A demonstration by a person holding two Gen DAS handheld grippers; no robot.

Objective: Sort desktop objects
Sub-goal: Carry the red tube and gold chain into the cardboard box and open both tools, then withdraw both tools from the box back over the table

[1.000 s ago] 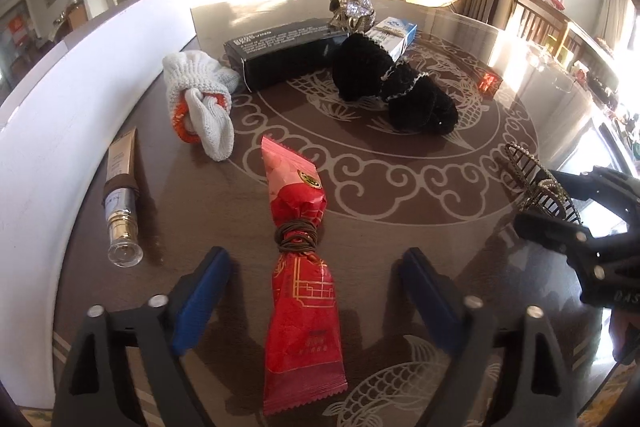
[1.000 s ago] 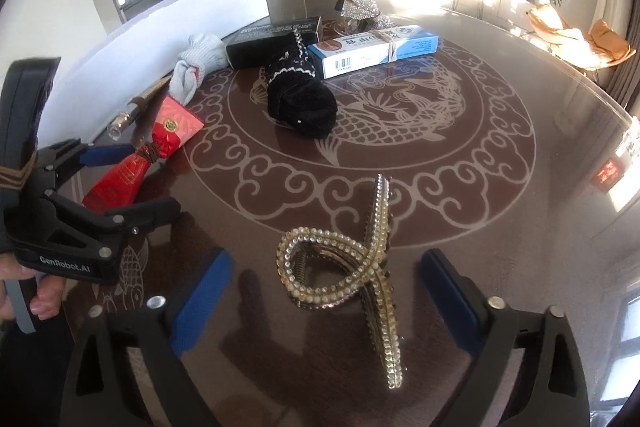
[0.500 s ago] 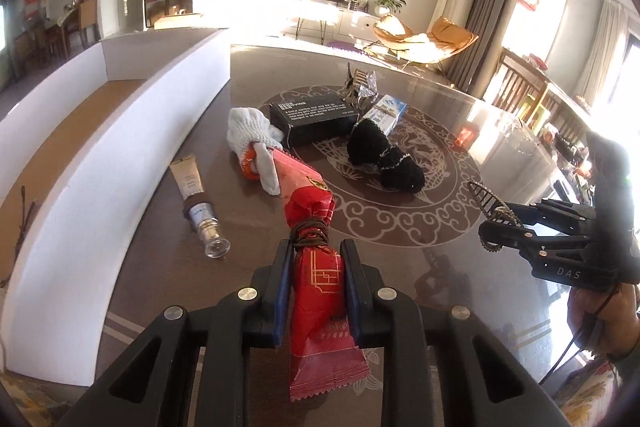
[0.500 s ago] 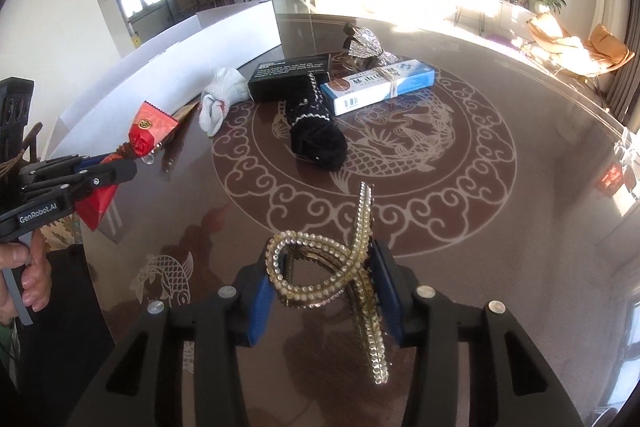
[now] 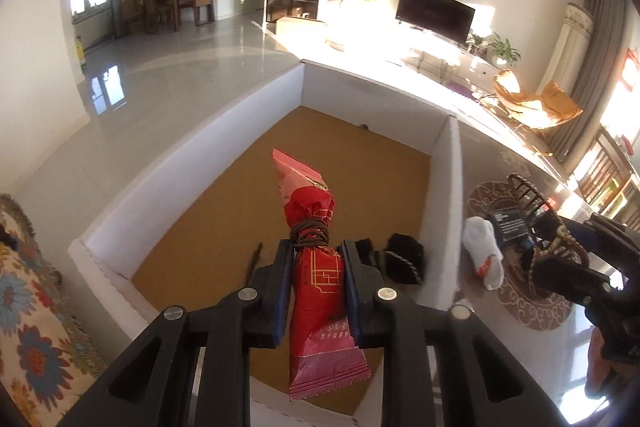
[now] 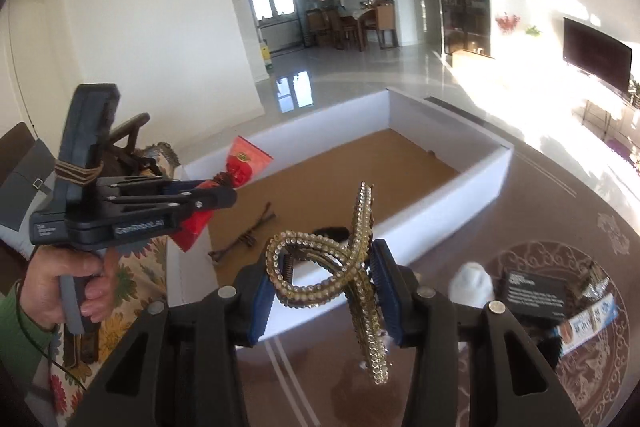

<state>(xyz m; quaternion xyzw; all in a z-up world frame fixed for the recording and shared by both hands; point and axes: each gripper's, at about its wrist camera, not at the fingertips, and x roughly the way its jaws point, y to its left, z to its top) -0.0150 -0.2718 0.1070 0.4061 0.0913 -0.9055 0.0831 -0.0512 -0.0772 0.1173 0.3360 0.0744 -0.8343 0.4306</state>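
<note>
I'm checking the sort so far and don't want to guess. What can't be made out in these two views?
- Left wrist view: the dark items in the white box are partly behind the left gripper and its red packet.
- Right wrist view: the blue carton print is too small; the right gripper and hair clip hide the table.

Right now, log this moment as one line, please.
left gripper: shut on red packet above box | right gripper: shut on hair clip, beside box | nothing released yet
</note>
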